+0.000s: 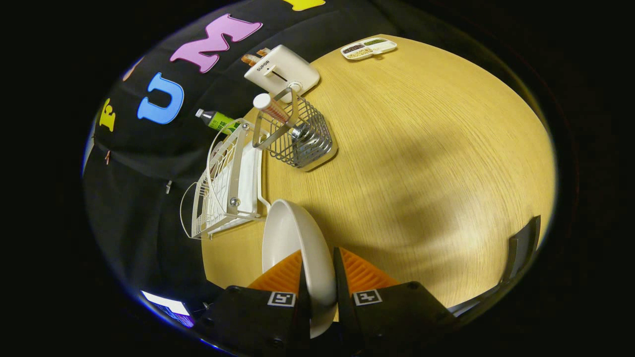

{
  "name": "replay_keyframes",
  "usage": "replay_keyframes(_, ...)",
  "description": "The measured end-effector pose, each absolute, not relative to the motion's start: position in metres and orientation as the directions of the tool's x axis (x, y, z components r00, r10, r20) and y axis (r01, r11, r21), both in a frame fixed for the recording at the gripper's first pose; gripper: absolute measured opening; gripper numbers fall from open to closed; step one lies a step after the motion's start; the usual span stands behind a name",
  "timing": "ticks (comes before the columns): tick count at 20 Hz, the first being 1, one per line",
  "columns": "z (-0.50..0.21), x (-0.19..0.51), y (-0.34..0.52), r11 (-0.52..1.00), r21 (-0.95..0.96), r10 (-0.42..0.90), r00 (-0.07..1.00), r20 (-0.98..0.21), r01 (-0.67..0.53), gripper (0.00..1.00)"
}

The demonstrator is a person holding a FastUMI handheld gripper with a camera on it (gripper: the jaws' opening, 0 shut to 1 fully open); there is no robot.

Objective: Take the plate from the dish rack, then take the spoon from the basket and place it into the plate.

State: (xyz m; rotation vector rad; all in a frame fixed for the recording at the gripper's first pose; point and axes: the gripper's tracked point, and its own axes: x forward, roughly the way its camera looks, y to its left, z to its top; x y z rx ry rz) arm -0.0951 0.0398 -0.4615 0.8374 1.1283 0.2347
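Observation:
My gripper (pixel 318 270) is shut on the rim of a white plate (pixel 290 238), which stands on edge between the fingers, held above the wooden table (pixel 421 148). Beyond the plate sits the white wire dish rack (pixel 225 186), with nothing in its slots that I can make out. Further on is a metal wire basket (pixel 305 139) holding a spoon (pixel 278 115) with a white-tipped handle that sticks up and leans toward the rack.
A white toaster (pixel 282 72) with bread in it stands beyond the basket. A green bottle (pixel 216 120) lies behind the rack. A divided white tray of food (pixel 368 48) sits at the table's far edge. A dark object (pixel 523 245) stands at the near right edge.

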Motion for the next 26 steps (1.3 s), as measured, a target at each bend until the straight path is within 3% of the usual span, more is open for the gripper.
replay_keyframes(3, -0.466, -0.095, 0.032, 0.697, 0.677, 0.541, 0.445, -0.713, 0.236, 0.32)
replay_keyframes(4, -0.466, -0.096, 0.029, 0.698, 0.676, 0.540, 0.448, -0.713, 0.235, 0.49)
replay_keyframes(5, -0.464, -0.094, 0.028, 0.693, 0.681, 0.540, 0.455, -0.708, 0.236, 0.56)
replay_keyframes(7, -0.462, -0.092, 0.022, 0.687, 0.685, 0.534, 0.471, -0.702, 0.242, 0.58)
replay_keyframes(10, -0.459, -0.089, 0.011, 0.707, 0.666, 0.500, 0.497, -0.709, 0.238, 0.89)
replay_keyframes(12, -0.457, -0.086, 0.003, 0.726, 0.649, 0.476, 0.514, -0.714, 0.228, 0.90)
replay_keyframes(14, -0.452, -0.085, -0.003, 0.743, 0.631, 0.453, 0.527, -0.719, 0.221, 0.98)
replay_keyframes(19, -0.417, -0.079, -0.010, 0.765, 0.623, 0.431, 0.590, -0.683, 0.163, 0.99)
replay_keyframes(26, -0.342, -0.045, -0.033, 0.863, 0.505, 0.356, 0.719, -0.597, -0.007, 0.98)
